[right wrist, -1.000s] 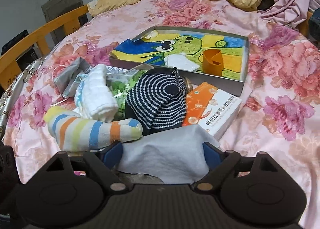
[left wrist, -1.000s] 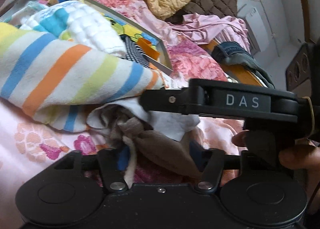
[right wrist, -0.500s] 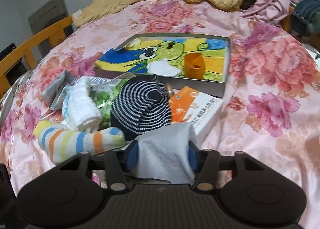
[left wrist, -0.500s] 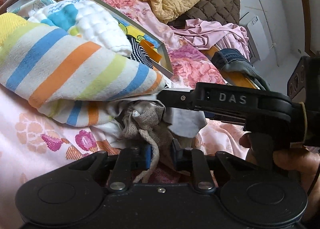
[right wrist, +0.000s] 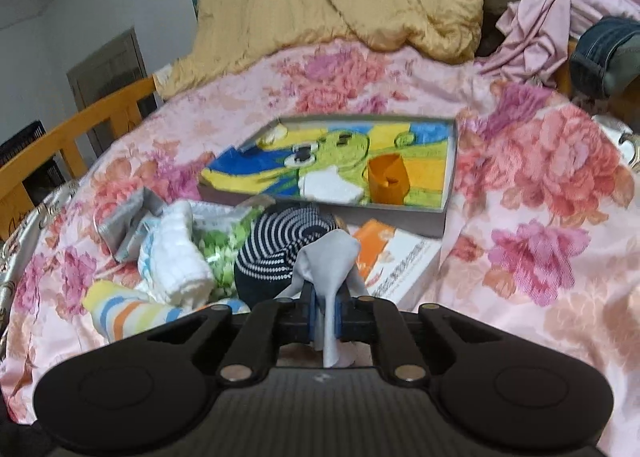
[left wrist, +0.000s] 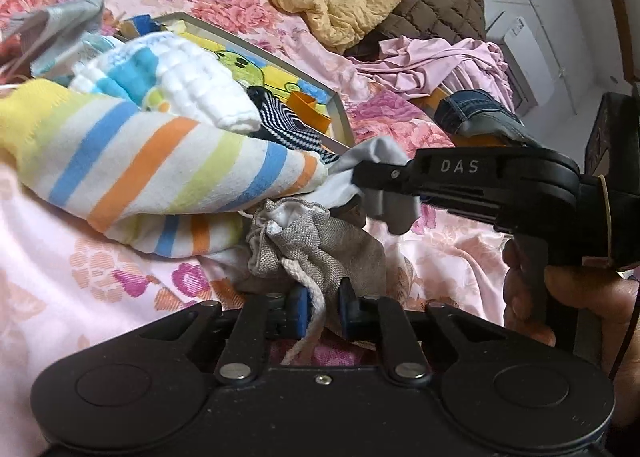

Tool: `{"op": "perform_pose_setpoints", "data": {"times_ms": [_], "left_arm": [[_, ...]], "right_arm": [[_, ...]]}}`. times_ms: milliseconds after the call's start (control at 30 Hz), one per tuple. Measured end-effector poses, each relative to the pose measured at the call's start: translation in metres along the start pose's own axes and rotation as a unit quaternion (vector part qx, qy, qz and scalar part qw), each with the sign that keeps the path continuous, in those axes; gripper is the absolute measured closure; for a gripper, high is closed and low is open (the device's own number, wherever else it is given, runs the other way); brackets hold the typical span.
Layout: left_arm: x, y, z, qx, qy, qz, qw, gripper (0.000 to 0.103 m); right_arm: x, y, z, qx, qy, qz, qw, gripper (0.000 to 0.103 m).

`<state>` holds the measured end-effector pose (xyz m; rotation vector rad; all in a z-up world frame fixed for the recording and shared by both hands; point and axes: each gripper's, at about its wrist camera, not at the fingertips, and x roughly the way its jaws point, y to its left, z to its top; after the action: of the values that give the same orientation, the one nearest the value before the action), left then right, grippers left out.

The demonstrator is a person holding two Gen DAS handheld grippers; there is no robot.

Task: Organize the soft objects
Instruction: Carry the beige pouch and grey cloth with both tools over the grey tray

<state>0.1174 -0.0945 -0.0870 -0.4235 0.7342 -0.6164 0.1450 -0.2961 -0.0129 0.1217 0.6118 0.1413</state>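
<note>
Up close, we see a bed covered by a pink floral bedspread (right wrist: 520,185) strewn with soft things. Our left gripper (left wrist: 323,307) has its jaws closing on a grey-beige woven drawstring pouch (left wrist: 320,245); the pouch's fabric and white cord sit between the blue pads. Our right gripper (right wrist: 325,313) is clenched on a pale grey cloth (right wrist: 328,257), which bunches up between its pads. In the left view this cloth hangs from the right gripper's tip just above the pouch, and a hand (left wrist: 568,297) grips its handle. Beside the pouch lies a rolled towel striped in yellow, blue and orange (left wrist: 152,161), with a white quilted cloth (left wrist: 188,77) resting on it. Farther back, a navy-and-white striped knit hat (right wrist: 280,245) sits before a shallow grey box with a green cartoon picture (right wrist: 448,193).
</note>
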Motion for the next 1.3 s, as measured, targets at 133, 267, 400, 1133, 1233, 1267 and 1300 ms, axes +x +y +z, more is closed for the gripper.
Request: {"op": "perform_pose_setpoints", "data": {"times_ms": [133, 267, 400, 1133, 1233, 1267, 1300], "left_arm": [[-0.015, -0.008, 0.001, 0.006, -0.005, 0.012, 0.9999, 0.088], [-0.029, -0.017, 0.003, 0.011, -0.015, 0.015, 0.9997, 0.088], [-0.045, -0.029, 0.002, 0.029, -0.024, 0.023, 0.9990, 0.088], [-0.107, -0.052, 0.020, 0.037, -0.112, 0.056, 0.9914, 0.088], [-0.106, -0.054, 0.039, 0.052, -0.127, 0.067, 0.9883, 0.088], [-0.105, -0.054, 0.045, 0.054, -0.129, 0.070, 0.9877, 0.088], [-0.103, -0.053, 0.051, 0.054, -0.129, 0.071, 0.9876, 0.088]], "right_arm": [[-0.010, 0.002, 0.002, -0.011, -0.032, 0.016, 0.999, 0.094], [-0.020, 0.009, 0.002, -0.030, -0.059, 0.030, 0.997, 0.094], [-0.033, 0.013, 0.002, -0.040, -0.090, 0.052, 0.994, 0.093], [-0.072, 0.009, 0.002, -0.051, -0.193, 0.089, 0.976, 0.093], [-0.066, 0.010, 0.008, -0.054, -0.196, 0.078, 0.976, 0.093], [-0.062, 0.009, 0.011, -0.054, -0.195, 0.076, 0.976, 0.093], [-0.059, 0.008, 0.012, -0.053, -0.194, 0.074, 0.977, 0.093]]}}
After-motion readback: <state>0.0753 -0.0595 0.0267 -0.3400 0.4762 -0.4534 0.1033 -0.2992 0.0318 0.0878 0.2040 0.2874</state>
